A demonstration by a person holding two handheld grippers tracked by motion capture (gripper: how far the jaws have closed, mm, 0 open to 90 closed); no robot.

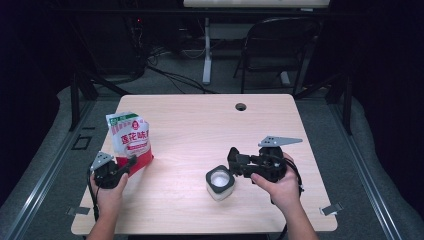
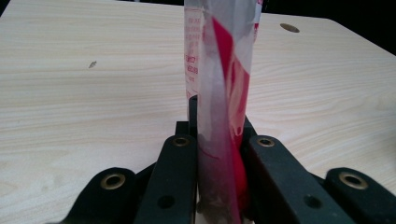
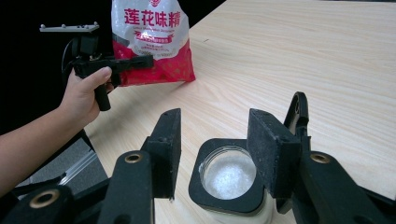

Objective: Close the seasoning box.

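Note:
A white and red seasoning bag [image 1: 130, 140] with red Chinese characters stands upright at the table's left. My left gripper [image 1: 131, 162] is shut on the bag's lower right edge. In the left gripper view the bag [image 2: 224, 79] is seen edge-on, pinched between the two jaws of my left gripper [image 2: 219, 140]. A square black-rimmed jar [image 1: 220, 183] holding white powder sits lidless near the front middle. My right gripper [image 1: 234, 161] hovers just right of it, open. In the right gripper view the jar [image 3: 229, 175] lies below the spread jaws of my right gripper [image 3: 215, 128], with the bag [image 3: 152, 39] farther off.
The light wooden table [image 1: 200, 120] has a cable hole [image 1: 241, 106] near its far edge. A dark chair [image 1: 277, 45] and a desk leg stand beyond the table. A person's hands hold both grippers near the front edge.

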